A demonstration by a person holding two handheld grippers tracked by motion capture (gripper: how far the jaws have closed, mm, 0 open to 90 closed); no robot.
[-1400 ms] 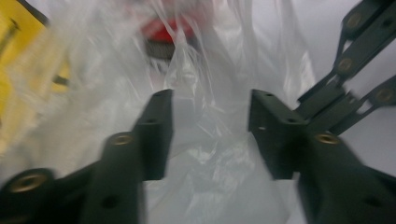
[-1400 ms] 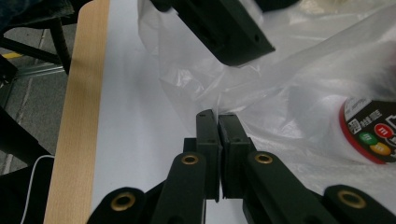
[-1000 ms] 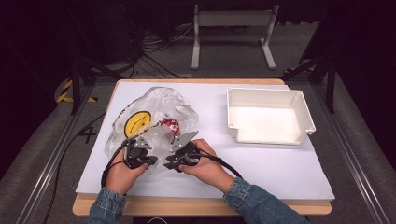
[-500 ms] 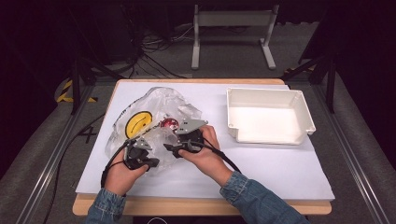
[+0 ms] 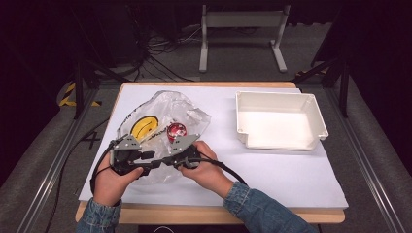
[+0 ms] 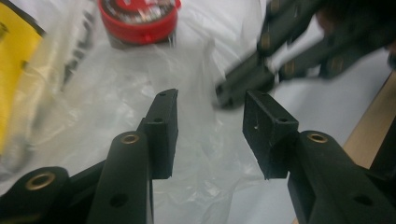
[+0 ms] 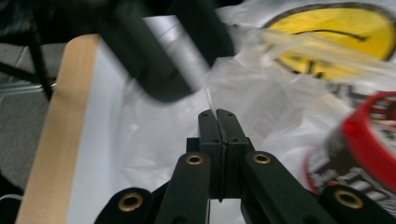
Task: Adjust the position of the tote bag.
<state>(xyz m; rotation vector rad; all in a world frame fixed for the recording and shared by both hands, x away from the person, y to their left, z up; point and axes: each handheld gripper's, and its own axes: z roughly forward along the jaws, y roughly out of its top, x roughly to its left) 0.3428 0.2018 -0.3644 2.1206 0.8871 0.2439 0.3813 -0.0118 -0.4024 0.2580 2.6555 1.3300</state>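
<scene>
**Right claw pinches the bag, left claw lets go**

The right gripper (image 7: 217, 114) is clamped, seemingly on a fold of the plastic bag (image 5: 160, 121). The left gripper (image 6: 210, 119), jaws just opening, stands apart over the film. A red-lidded tub (image 7: 369, 149) lies in the bag beside the right claw.

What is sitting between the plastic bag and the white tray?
Nothing. In the high view, only bare white table cover lies between the plastic bag and the white tray.
</scene>
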